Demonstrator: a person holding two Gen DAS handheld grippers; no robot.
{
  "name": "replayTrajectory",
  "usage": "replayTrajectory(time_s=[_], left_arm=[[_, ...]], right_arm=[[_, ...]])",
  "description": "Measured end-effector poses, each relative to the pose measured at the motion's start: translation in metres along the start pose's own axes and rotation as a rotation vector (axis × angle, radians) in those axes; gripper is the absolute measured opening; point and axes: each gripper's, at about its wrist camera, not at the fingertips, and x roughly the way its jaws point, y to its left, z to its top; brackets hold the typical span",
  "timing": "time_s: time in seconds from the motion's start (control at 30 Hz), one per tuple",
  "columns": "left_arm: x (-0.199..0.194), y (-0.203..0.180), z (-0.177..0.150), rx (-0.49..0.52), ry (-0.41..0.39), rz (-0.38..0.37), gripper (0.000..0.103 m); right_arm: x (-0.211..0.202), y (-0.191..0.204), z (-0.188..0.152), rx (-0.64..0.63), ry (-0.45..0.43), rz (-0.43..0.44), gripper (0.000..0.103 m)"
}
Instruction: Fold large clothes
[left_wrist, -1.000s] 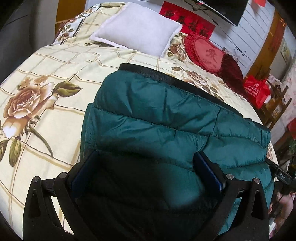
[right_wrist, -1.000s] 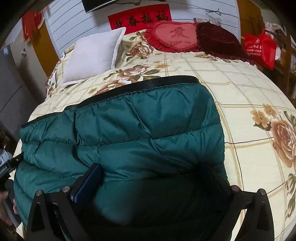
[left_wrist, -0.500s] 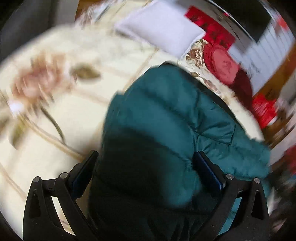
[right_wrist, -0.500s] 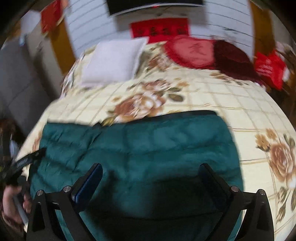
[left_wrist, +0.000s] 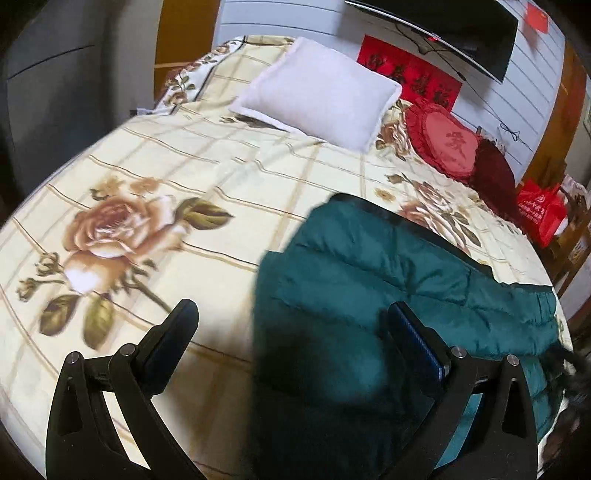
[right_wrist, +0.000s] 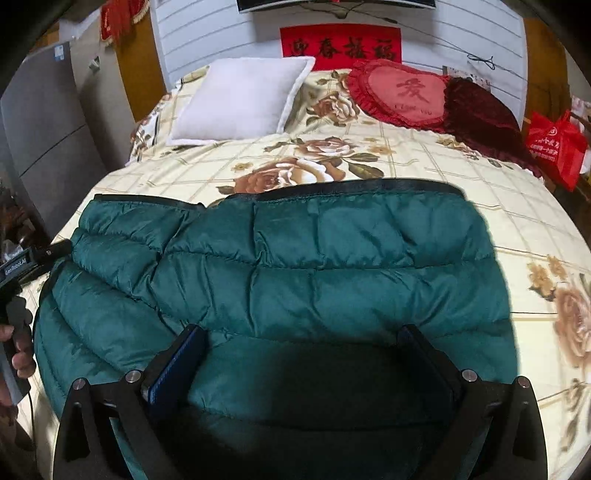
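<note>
floral bed (right_wrist: 424, 166): one green jacket (right_wrist: 295, 266), three pillows; left gripper (left_wrist: 295, 328), right gripper (right_wrist: 303, 354) both wide, empty.

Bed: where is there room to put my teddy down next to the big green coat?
Bare bedspread lies left of the green coat, between it and the white pillow. Another bare strip runs on the coat's right side, toward the red bag. The head of the bed is crowded: pillow, heart cushion and dark red cushion.

free: bedspread (left_wrist: 177, 155) left of jacket (right_wrist: 295, 266) | blocked: white pillow (right_wrist: 240, 103), red cushion (right_wrist: 406, 92) at headboard end
</note>
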Motion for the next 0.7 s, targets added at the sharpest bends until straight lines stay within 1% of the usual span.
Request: replayTrajectory(time_s=[0.07, 0.1, 0.13, 0.2, 0.23, 0.27, 0.3, 0.4, 0.47, 0.57, 0.63, 0.67, 0.7], left_arm=[[-0.002, 0.017, -0.003, -0.042, 0.009, -0.040, 0.103], [-0.001, 0.025, -0.007, -0.067, 0.028, -0.085, 0.102], [0.001, 0.031, -0.010, -0.082, 0.049, -0.124, 0.102], [0.011, 0.037, -0.018, -0.094, 0.118, -0.232, 0.102], [0.016, 0.038, -0.020, -0.089, 0.154, -0.272, 0.102], [0.023, 0.038, -0.023, -0.082, 0.190, -0.298, 0.102], [0.026, 0.038, -0.025, -0.078, 0.204, -0.302, 0.103], [0.036, 0.039, -0.027, -0.077, 0.226, -0.306, 0.103], [0.039, 0.034, -0.028, -0.052, 0.235, -0.279, 0.103], [0.043, 0.022, -0.030, 0.030, 0.229, -0.228, 0.103], [0.051, 0.021, -0.033, 0.028, 0.257, -0.241, 0.103], [0.051, 0.022, -0.035, 0.044, 0.247, -0.241, 0.103], [0.053, 0.020, -0.035, 0.067, 0.245, -0.238, 0.103]], right_arm=[[-0.027, -0.009, 0.003, 0.012, -0.084, -0.034, 0.103], [-0.041, -0.016, 0.003, 0.013, -0.120, -0.051, 0.103], [-0.049, -0.023, 0.002, 0.015, -0.136, -0.061, 0.103], [-0.059, -0.045, -0.003, 0.041, -0.136, -0.083, 0.103], [-0.059, -0.056, -0.006, 0.062, -0.121, -0.081, 0.103], [-0.054, -0.070, -0.012, 0.093, -0.085, -0.050, 0.103], [-0.047, -0.083, -0.018, 0.123, -0.041, -0.014, 0.103], [-0.028, -0.106, -0.038, 0.176, 0.051, 0.017, 0.103], [-0.023, -0.115, -0.043, 0.195, 0.057, 0.047, 0.103], [-0.012, -0.121, -0.045, 0.229, 0.075, 0.097, 0.103], [0.003, -0.125, -0.045, 0.269, 0.094, 0.167, 0.103], [0.008, -0.127, -0.046, 0.288, 0.102, 0.203, 0.103], [0.010, -0.130, -0.046, 0.305, 0.080, 0.234, 0.103]])
